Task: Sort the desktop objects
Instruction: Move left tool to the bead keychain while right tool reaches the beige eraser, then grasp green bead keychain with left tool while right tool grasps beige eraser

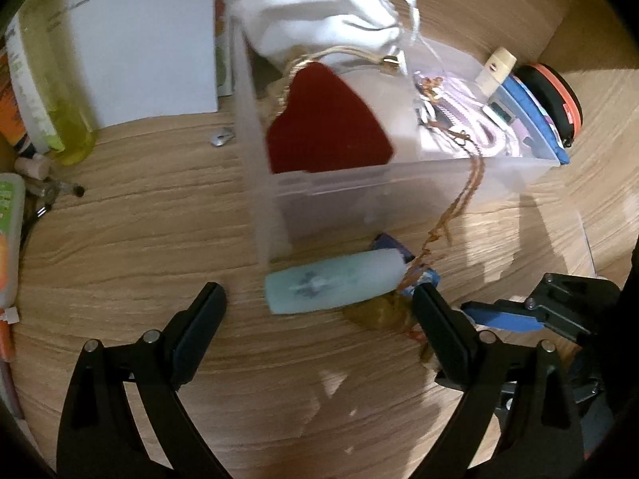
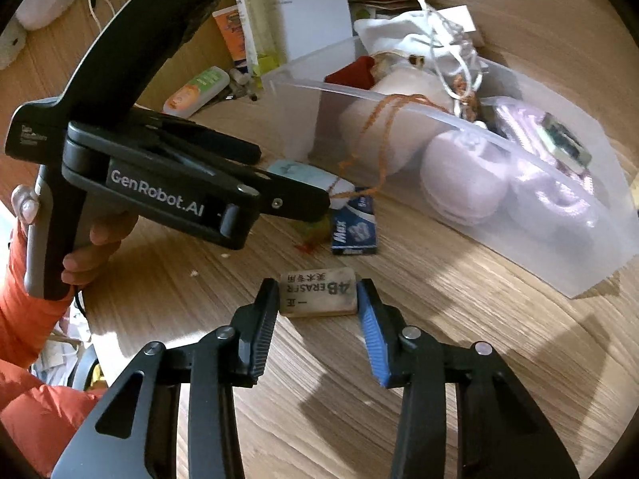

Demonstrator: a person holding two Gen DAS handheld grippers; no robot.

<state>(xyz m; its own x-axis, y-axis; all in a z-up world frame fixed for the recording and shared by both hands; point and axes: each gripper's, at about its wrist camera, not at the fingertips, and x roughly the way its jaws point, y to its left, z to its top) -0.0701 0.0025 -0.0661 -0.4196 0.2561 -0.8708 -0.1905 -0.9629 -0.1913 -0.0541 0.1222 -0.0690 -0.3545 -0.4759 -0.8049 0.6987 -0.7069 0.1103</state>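
A clear plastic bin (image 1: 359, 195) (image 2: 519, 239) on the wooden desk holds a red pouch (image 1: 327, 119), a white pouch (image 1: 319, 28) and purple items (image 2: 463, 175). A pale blue tube (image 1: 331, 283) (image 2: 295, 171) lies in front of the bin, beside a blue Max box (image 2: 355, 227). My left gripper (image 1: 319, 311) is open and empty, its fingers wide apart on either side of the tube. My right gripper (image 2: 317, 311) is shut on a beige 4B eraser (image 2: 317, 293) resting on the desk.
A brown cord (image 1: 459, 207) hangs from the bin over the tube. Bottles and tubes (image 1: 48, 80) and a white box (image 1: 139, 40) stand at the left. An orange-rimmed black case (image 1: 555, 99) sits behind the bin. The left gripper's body (image 2: 159, 183) shows at left.
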